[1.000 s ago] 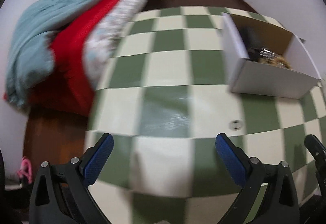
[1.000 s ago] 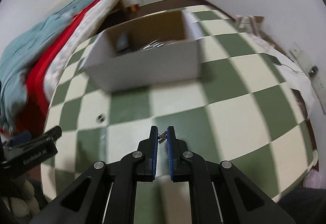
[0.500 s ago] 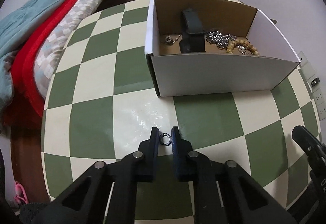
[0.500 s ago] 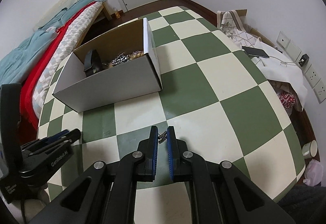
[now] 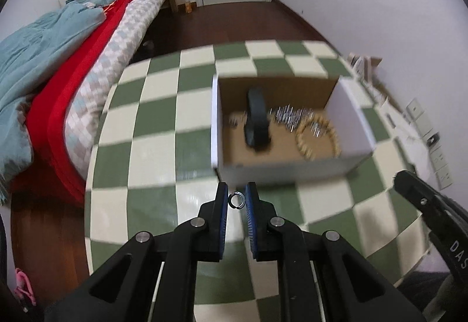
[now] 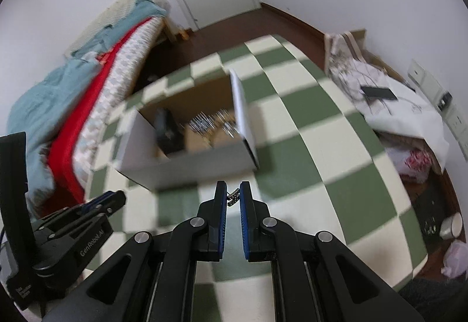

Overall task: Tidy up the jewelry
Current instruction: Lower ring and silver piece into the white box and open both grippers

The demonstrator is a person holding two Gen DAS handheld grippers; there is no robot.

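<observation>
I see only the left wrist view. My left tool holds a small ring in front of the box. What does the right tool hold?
Observer: The right tool is shut on a small dark metal piece, pinched between its tips. I cannot tell what kind of jewelry it is.
Operator: Is the right tool over the box yet?
Observer: No. In the right wrist view the box lies ahead of the tips, its near wall facing them.
Operator: Anything on the right side of the room that I miss?
Observer: Yes, a dark phone lies on white cloth near the wall.
</observation>
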